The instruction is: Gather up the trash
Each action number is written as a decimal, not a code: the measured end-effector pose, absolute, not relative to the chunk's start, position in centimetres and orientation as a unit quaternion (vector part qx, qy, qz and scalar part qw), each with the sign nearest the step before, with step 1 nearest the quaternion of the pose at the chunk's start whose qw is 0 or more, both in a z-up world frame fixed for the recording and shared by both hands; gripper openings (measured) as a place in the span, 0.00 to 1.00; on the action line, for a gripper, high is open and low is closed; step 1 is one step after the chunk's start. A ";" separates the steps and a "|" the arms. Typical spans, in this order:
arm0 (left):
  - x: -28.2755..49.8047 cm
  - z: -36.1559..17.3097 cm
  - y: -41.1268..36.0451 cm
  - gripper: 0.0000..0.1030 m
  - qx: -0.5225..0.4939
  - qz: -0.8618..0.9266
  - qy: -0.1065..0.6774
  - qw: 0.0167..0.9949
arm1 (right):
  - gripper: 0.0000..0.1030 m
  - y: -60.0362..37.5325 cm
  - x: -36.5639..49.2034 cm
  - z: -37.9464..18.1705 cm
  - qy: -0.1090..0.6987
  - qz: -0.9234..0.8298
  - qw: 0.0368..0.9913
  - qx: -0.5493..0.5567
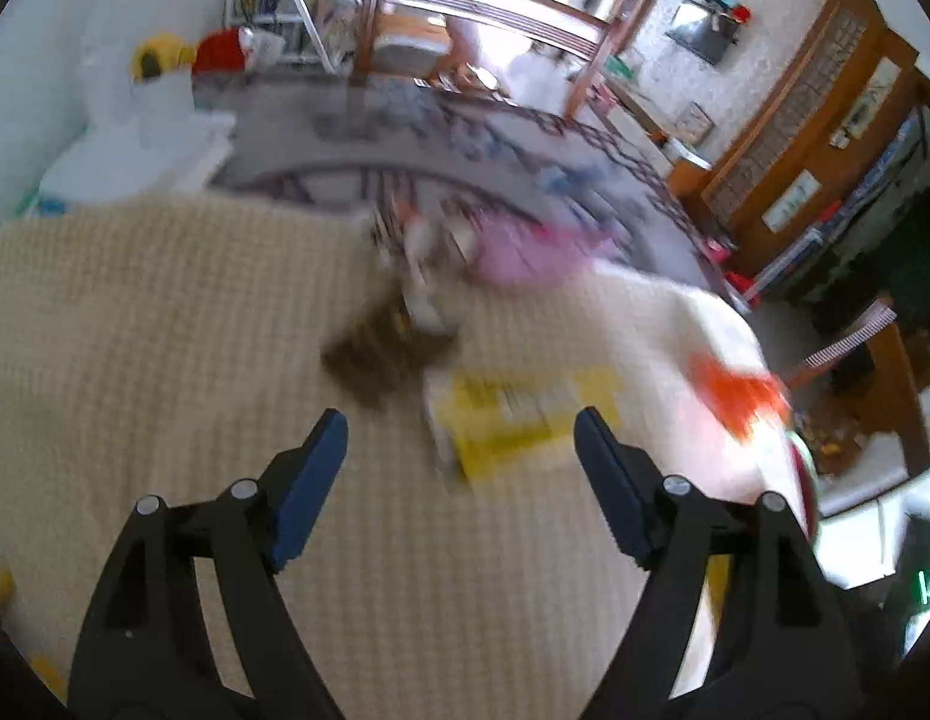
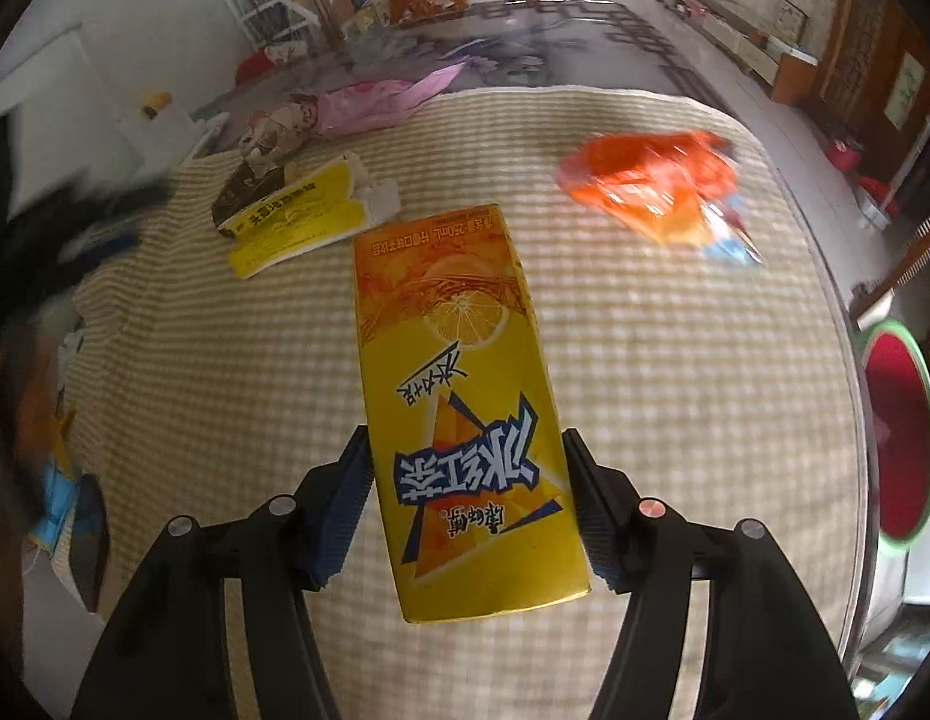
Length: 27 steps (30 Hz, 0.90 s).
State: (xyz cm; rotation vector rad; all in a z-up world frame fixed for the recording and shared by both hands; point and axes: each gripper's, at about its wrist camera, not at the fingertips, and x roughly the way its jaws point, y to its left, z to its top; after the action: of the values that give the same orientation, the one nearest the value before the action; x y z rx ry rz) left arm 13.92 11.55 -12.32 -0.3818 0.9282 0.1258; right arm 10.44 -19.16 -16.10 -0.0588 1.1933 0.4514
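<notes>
A tall yellow iced-tea carton lies on the beige checked cloth, and my right gripper is shut on it, a blue pad against each long side. My left gripper hangs open above the cloth, with nothing between its fingers. Just beyond its tips lies a flattened yellow carton, blurred here and sharper in the right wrist view. A brown wrapper lies beside it. An orange wrapper lies at the far right of the cloth.
A pink plastic bag and crumpled paper lie at the cloth's far edge. A red round cushion with a green rim sits off the right side. A patterned grey floor, a wooden chair frame and white boxes lie beyond.
</notes>
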 end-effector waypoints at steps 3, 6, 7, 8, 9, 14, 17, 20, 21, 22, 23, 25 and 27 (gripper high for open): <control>18.3 -13.2 13.3 0.73 -0.182 0.080 0.451 0.870 | 0.59 -20.3 8.9 -15.9 0.556 0.198 0.807 -0.010; 21.6 -13.8 14.0 0.73 -0.181 0.085 0.450 0.870 | 0.59 -21.3 8.4 -15.8 0.555 0.183 0.811 0.001; 22.6 -14.1 14.2 0.73 -0.175 0.089 0.450 0.871 | 0.59 -21.5 8.4 -15.9 0.556 0.179 0.812 -0.001; 23.3 -14.5 14.4 0.73 -0.173 0.094 0.453 0.870 | 0.59 -21.8 8.5 -15.9 0.557 0.174 0.812 -0.002; 24.2 -14.9 14.8 0.73 -0.174 0.105 0.460 0.864 | 0.59 -22.2 8.5 -15.8 0.557 0.171 0.813 0.001; 26.4 -17.0 15.6 0.65 -0.194 0.107 0.496 0.840 | 0.59 -23.0 8.7 -15.7 0.555 0.161 0.816 0.014; 25.9 -16.8 16.0 0.31 -0.222 0.092 0.489 0.839 | 0.59 -22.8 8.8 -15.7 0.557 0.165 0.814 0.011; 24.2 -15.3 15.9 0.01 -0.236 0.080 0.476 0.843 | 0.59 -22.4 9.1 -15.8 0.557 0.170 0.813 0.009; 23.7 -14.9 15.7 0.00 -0.235 0.076 0.474 0.845 | 0.59 -22.2 9.2 -15.8 0.556 0.173 0.813 0.009; 22.9 -14.5 15.5 0.00 -0.235 0.073 0.469 0.848 | 0.59 -22.1 9.3 -15.7 0.554 0.175 0.814 0.009; 21.7 -14.0 15.3 0.00 -0.238 0.068 0.462 0.852 | 0.59 -22.0 9.4 -15.6 0.551 0.177 0.815 0.009; 19.8 -13.3 15.0 0.00 -0.245 0.060 0.452 0.856 | 0.59 -21.9 9.5 -15.3 0.546 0.180 0.818 0.011; 18.1 -12.5 14.4 0.00 -0.243 0.052 0.445 0.860 | 0.59 -21.7 9.6 -15.3 0.545 0.182 0.818 0.015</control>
State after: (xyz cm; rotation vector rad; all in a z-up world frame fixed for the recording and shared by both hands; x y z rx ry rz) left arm 18.11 14.41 -12.53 -0.5095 0.9342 0.1084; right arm 9.64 -21.74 -15.30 0.0311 1.1611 0.3869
